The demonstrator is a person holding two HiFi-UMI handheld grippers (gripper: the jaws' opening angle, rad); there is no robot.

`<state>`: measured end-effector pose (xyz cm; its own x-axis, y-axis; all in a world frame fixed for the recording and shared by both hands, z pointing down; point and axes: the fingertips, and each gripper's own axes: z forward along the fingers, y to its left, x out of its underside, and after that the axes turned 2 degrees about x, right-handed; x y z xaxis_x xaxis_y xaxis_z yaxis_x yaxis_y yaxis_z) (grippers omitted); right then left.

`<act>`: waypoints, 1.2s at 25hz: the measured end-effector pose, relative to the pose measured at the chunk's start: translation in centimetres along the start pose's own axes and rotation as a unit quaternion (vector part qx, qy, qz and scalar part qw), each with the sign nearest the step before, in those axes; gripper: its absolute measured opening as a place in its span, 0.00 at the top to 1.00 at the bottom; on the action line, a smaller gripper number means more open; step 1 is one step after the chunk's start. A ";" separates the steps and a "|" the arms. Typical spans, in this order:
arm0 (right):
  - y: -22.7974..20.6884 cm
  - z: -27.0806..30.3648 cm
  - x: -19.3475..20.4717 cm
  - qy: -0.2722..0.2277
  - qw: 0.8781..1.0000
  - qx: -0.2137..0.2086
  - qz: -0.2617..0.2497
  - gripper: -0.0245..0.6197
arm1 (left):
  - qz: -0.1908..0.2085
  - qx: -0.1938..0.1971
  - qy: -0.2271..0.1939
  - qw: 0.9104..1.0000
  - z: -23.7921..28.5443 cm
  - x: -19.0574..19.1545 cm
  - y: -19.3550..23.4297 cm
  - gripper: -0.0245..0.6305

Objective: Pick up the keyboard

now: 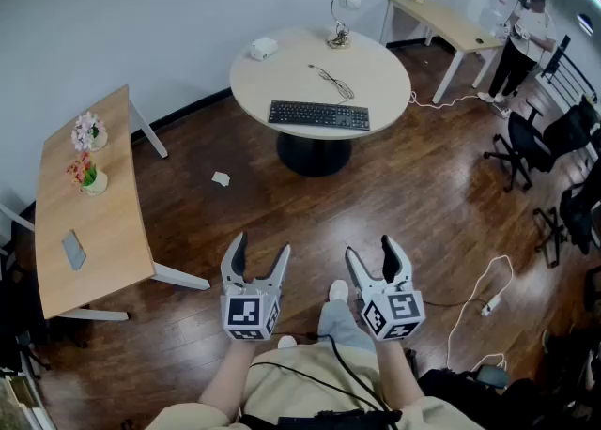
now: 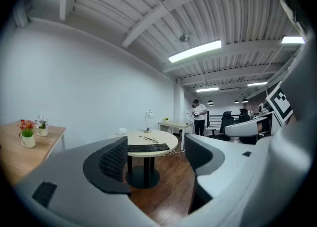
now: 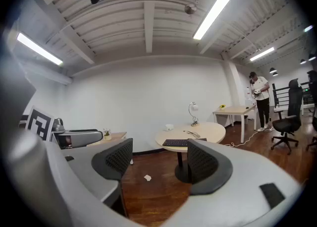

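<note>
A black keyboard (image 1: 319, 115) lies near the front edge of a round beige table (image 1: 376, 71), far ahead of me. Through the left gripper view the keyboard (image 2: 147, 147) shows between the jaws in the distance, and in the right gripper view it (image 3: 177, 142) sits just left of the right jaw. My left gripper (image 1: 260, 257) and right gripper (image 1: 377, 254) are held side by side close to my body, pointing toward the table. Both stand open with nothing between their jaws.
A lamp (image 1: 342, 15), a thin cable (image 1: 331, 81) and a small white object (image 1: 263, 47) share the round table. A long wooden desk (image 1: 117, 240) with flower pots (image 1: 84, 173) stands at left. Office chairs (image 1: 535, 142), floor cables (image 1: 479, 301) and a standing person (image 1: 518, 43) are at right.
</note>
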<state>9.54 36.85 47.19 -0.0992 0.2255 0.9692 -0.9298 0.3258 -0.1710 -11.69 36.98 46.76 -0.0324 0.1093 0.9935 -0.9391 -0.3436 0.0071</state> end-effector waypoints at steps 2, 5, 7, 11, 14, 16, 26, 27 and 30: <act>-2.4 2.6 -1.4 -0.011 1.000 -0.007 0.003 0.41 | 0.008 0.004 0.001 1.000 3.8 -0.8 -0.9 0.43; -6.6 6.8 -4.1 -0.024 0.999 -0.023 0.006 0.41 | 0.013 0.011 0.000 1.000 9.8 -2.6 -3.0 0.43; -9.7 9.5 -6.3 -0.033 0.999 -0.030 0.005 0.41 | 0.023 0.009 -0.001 1.000 13.6 -3.5 -4.1 0.43; -16.7 13.0 -9.9 -0.075 0.997 -0.016 0.001 0.42 | 0.033 0.021 -0.004 0.999 20.4 -5.7 -7.3 0.43; -19.2 15.6 -9.4 -0.064 0.998 -0.013 0.017 0.42 | 0.043 0.025 0.005 0.999 23.8 -5.9 -8.0 0.43; -20.0 17.7 -8.1 -0.041 0.998 -0.020 0.037 0.42 | 0.054 0.023 0.017 0.998 25.5 -5.6 -7.7 0.43; -22.5 30.9 -5.8 0.008 0.999 -0.026 0.035 0.42 | 0.029 0.045 0.045 0.998 38.7 -2.0 -1.0 0.43; -22.8 33.1 -5.8 0.014 0.999 -0.021 0.032 0.42 | 0.033 0.052 0.042 0.997 40.7 -2.0 0.3 0.43; -22.5 40.3 -6.6 0.039 0.999 -0.031 -0.003 0.42 | 0.078 0.074 0.032 0.994 46.4 -2.7 3.9 0.43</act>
<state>16.82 -8.98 51.82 -0.0639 0.2933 0.9539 -0.9065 0.3826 -0.1784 0.56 -7.94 49.36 -0.2009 0.1014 0.9743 -0.8598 -0.4948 -0.1258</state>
